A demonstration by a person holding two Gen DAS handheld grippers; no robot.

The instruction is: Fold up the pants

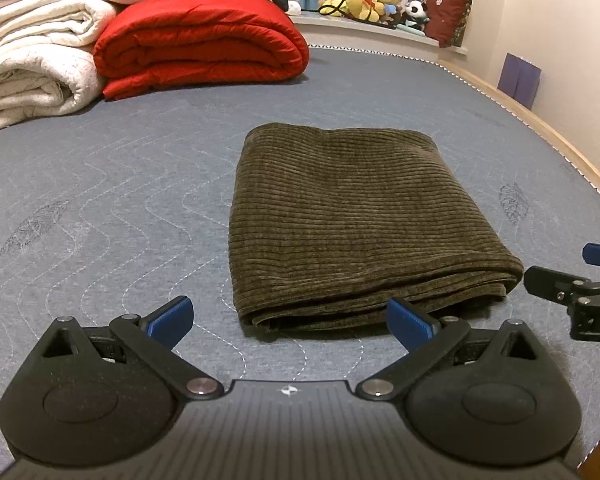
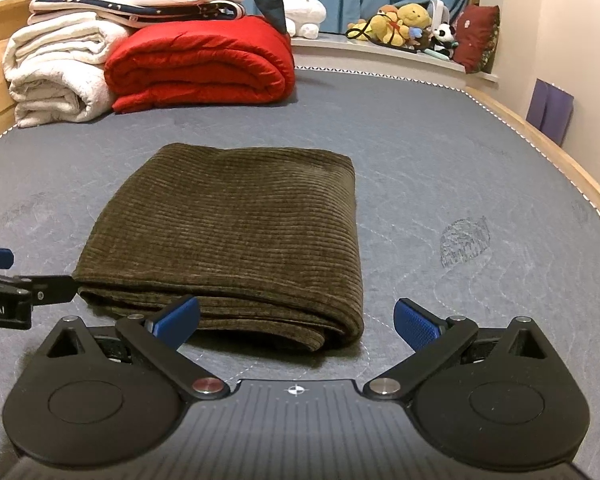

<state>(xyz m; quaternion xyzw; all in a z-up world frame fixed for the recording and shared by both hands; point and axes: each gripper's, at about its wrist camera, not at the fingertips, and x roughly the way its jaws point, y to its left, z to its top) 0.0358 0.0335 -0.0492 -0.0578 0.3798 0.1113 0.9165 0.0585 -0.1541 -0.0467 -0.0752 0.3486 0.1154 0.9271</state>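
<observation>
Two tools, both spread wide and holding nothing: left tool (image 1: 290,322) low over the bed (image 1: 100,208) just short of the pants' near left corner, right tool (image 2: 296,322) low at the near right corner

Pants (image 1: 348,224) lying flat on the grey quilted bed, already folded into a thick rectangle, several layers stacked at the near edge, well clear of the red quilt (image 1: 204,44) and white blankets (image 1: 36,64) at the far end

Thick ribbed corduroy by the look of it: soft, limp, fairly heavy for cloth, not fragile, not slippery; ribs likely to give the blue pads good bite

Bound to sag and slide apart if lifted by the top layer alone; layers loose at the near edge, rounded fold visible at the near right corner

Best taken at the two near corners, one pad slipped under the whole stack and one on top, pinching every layer together

Looks close to done; perhaps one more fold away from the tools, or only a tidy of the edges
</observation>
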